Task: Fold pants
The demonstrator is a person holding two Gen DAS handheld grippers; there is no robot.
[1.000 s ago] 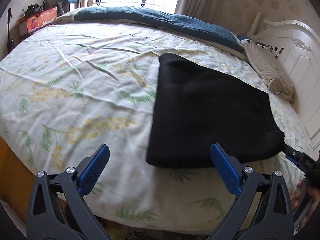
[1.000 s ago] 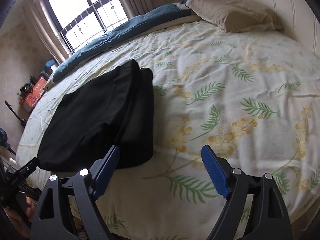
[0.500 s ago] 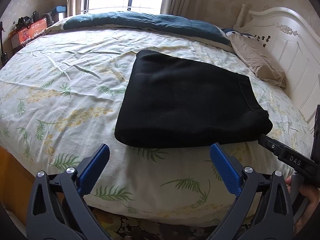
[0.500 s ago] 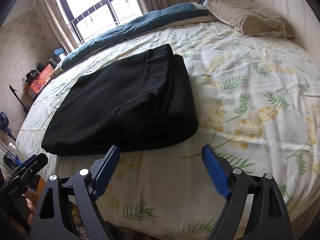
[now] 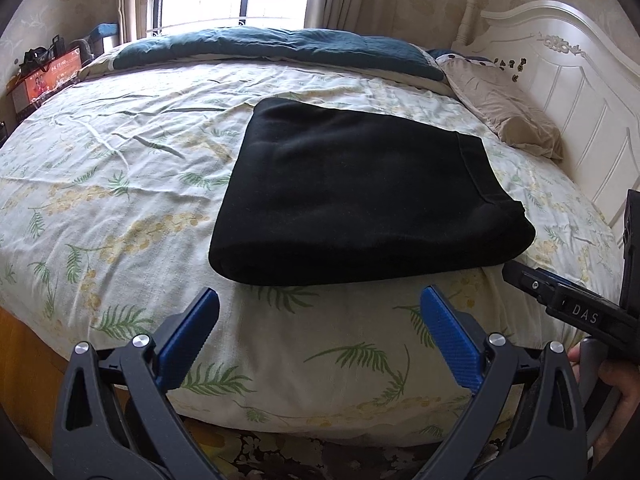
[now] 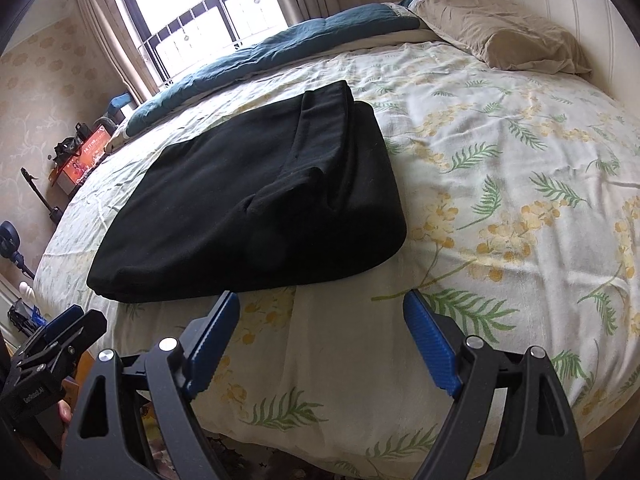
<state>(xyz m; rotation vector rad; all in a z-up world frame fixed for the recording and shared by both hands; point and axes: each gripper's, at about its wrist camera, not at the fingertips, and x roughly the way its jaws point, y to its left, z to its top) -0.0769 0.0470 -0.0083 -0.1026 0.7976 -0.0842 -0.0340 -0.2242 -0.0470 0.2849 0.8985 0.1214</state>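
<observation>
The black pants (image 5: 352,196) lie folded into a thick rectangle on the floral bed sheet (image 5: 120,184), near the bed's front edge. They also show in the right wrist view (image 6: 260,200), with the waistband layers stacked on top. My left gripper (image 5: 320,312) is open and empty, held off the bed in front of the pants. My right gripper (image 6: 322,316) is open and empty, also in front of the pants, near their right corner. Each gripper shows at the edge of the other's view.
A beige pillow (image 5: 504,112) lies by the white headboard (image 5: 580,92) at the right. A dark teal duvet (image 5: 272,46) is bunched along the far side under the window. Boxes and clutter (image 5: 44,76) stand at the far left. The bed's wooden frame (image 5: 24,364) shows below.
Both grippers have pulled back from the bed and away from the pants. The folded pants have stayed in place.
</observation>
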